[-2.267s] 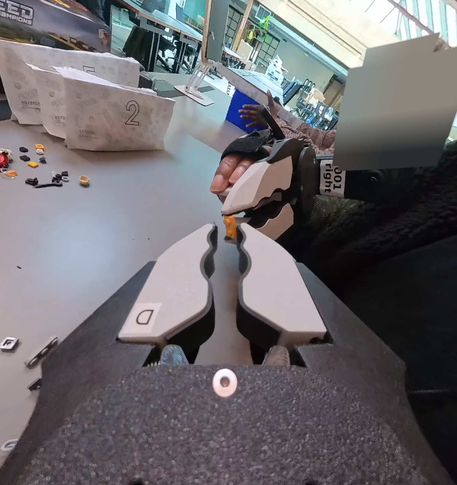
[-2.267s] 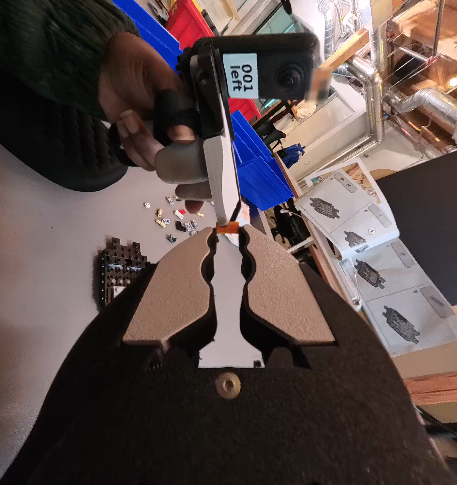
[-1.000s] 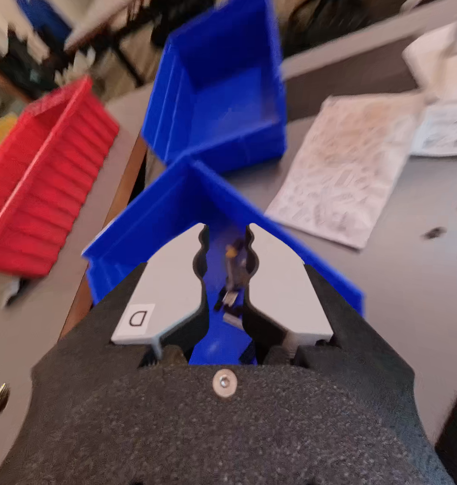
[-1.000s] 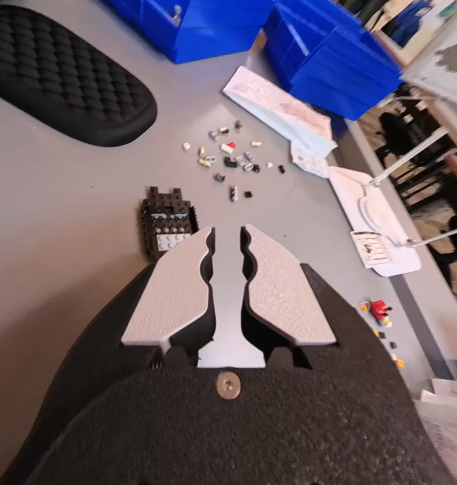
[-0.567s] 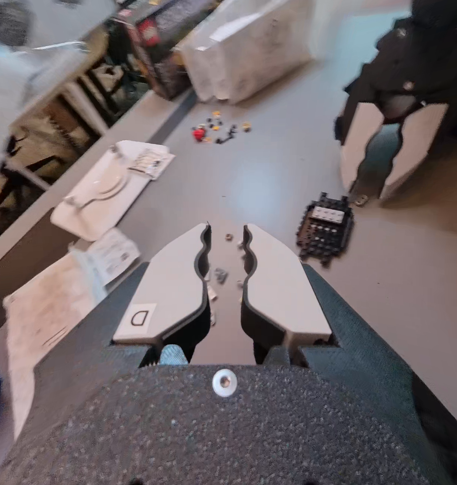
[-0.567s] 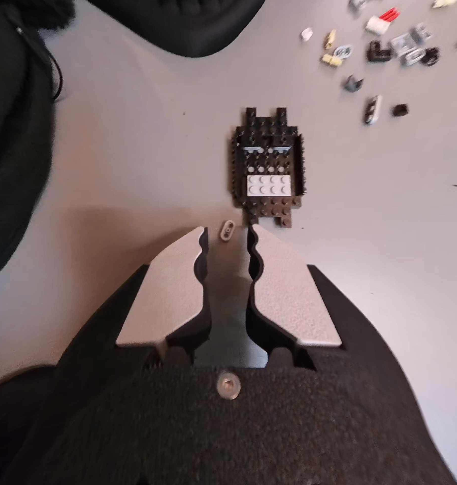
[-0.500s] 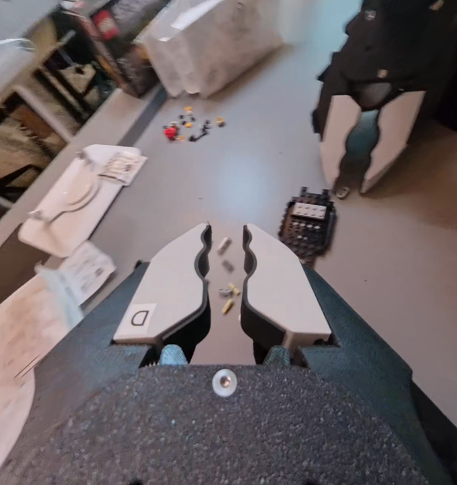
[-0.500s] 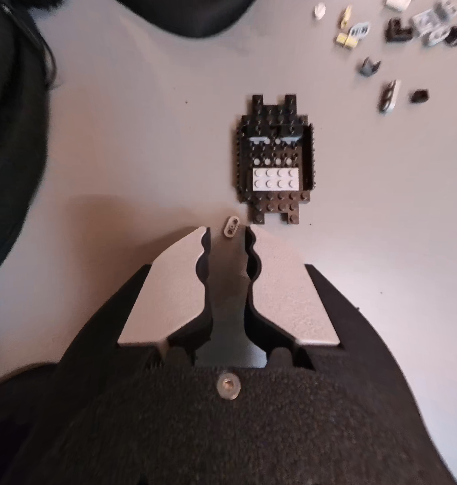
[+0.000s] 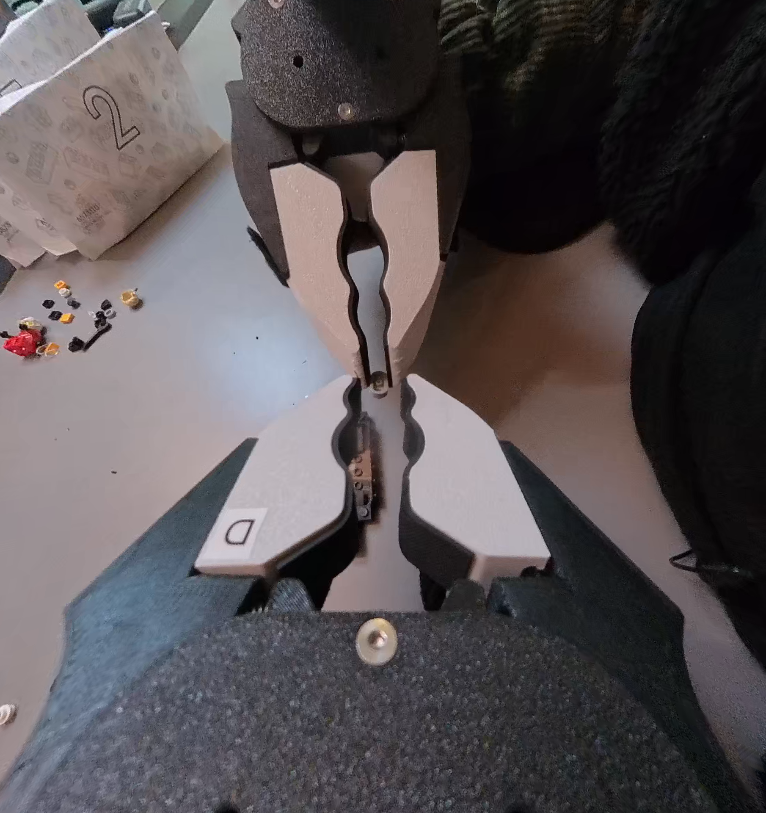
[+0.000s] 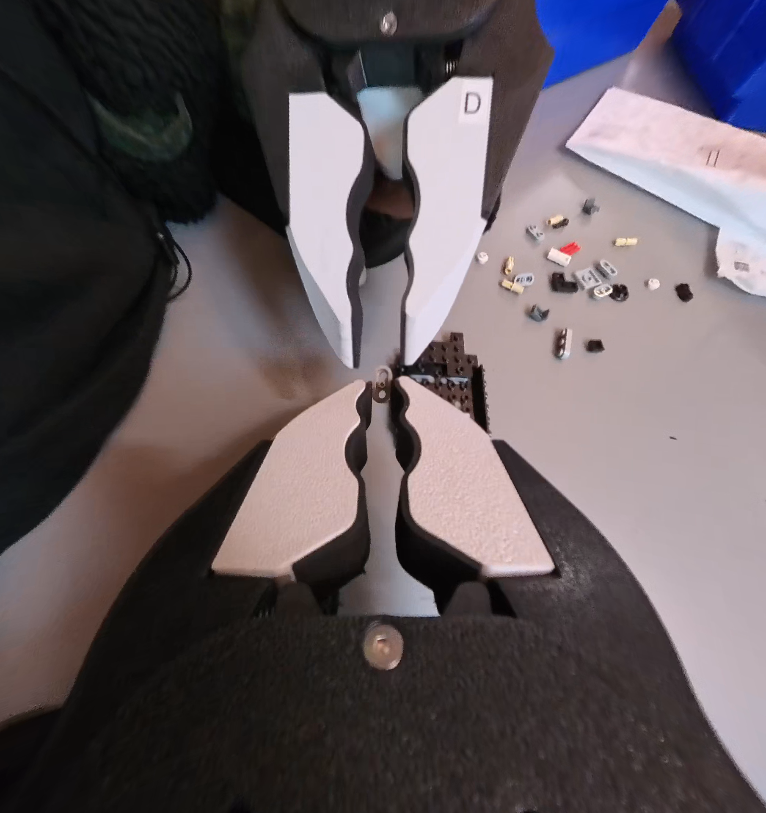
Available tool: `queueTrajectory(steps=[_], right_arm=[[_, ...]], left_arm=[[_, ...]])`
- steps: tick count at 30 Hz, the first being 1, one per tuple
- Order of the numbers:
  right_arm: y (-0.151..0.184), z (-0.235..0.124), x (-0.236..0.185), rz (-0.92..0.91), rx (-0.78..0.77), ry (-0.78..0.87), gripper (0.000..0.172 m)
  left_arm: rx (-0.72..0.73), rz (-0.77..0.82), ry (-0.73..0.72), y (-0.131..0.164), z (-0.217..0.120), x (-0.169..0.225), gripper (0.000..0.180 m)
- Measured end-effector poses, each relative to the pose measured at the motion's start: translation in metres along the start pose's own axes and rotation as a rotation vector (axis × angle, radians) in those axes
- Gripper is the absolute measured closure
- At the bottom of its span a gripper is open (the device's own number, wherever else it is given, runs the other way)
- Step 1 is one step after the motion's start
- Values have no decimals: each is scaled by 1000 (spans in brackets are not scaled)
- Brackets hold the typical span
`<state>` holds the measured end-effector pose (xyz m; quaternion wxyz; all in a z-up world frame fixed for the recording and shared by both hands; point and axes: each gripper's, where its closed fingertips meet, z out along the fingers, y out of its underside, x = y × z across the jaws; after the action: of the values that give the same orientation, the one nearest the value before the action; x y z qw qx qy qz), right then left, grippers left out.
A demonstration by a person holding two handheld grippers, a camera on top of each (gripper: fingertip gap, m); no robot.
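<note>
My right gripper (image 10: 380, 383) is shut on a small grey oval plate (image 10: 382, 383), low over the grey table (image 10: 636, 440). The left wrist view shows that plate (image 9: 378, 383) pinched between the right gripper's tips (image 9: 377, 374), which come down from the top. My left gripper (image 9: 380, 382) faces it tip to tip, open, with nothing between its pads. A black brick assembly (image 10: 456, 387) lies on the table just right of the plate. One left fingertip (image 10: 412, 347) rests at its corner. Part of the assembly (image 9: 363, 475) shows between my left fingers.
White paper bags (image 9: 86, 145) stand at the far left, with small loose pieces (image 9: 64, 316) and a red piece (image 9: 20, 343) in front. More loose pieces (image 10: 592, 277), a flat paper bag (image 10: 680, 145) and a blue bin (image 10: 724, 53) lie right. Dark sleeves (image 9: 680, 220) flank both grippers. Both grippers' tips are close together, under 4 cm apart.
The right jaws have closed on the grey plate that lay just ahead of them. The left gripper has swung in from the loose pieces to meet the right gripper tip to tip, its jaws slightly narrower.
</note>
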<state>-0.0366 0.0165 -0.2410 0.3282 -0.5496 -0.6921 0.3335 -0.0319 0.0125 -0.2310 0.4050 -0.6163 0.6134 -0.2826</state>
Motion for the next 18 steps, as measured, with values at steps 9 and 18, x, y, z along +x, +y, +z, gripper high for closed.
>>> queueTrajectory(steps=[9, 18], right_arm=[[-24, -10, -16, 221, 194, -222, 164], [-24, -10, -24, 325, 216, -342, 164]], left_arm=[[78, 255, -14, -15, -8, 17, 164], [-5, 462, -100, -10, -8, 20, 177]])
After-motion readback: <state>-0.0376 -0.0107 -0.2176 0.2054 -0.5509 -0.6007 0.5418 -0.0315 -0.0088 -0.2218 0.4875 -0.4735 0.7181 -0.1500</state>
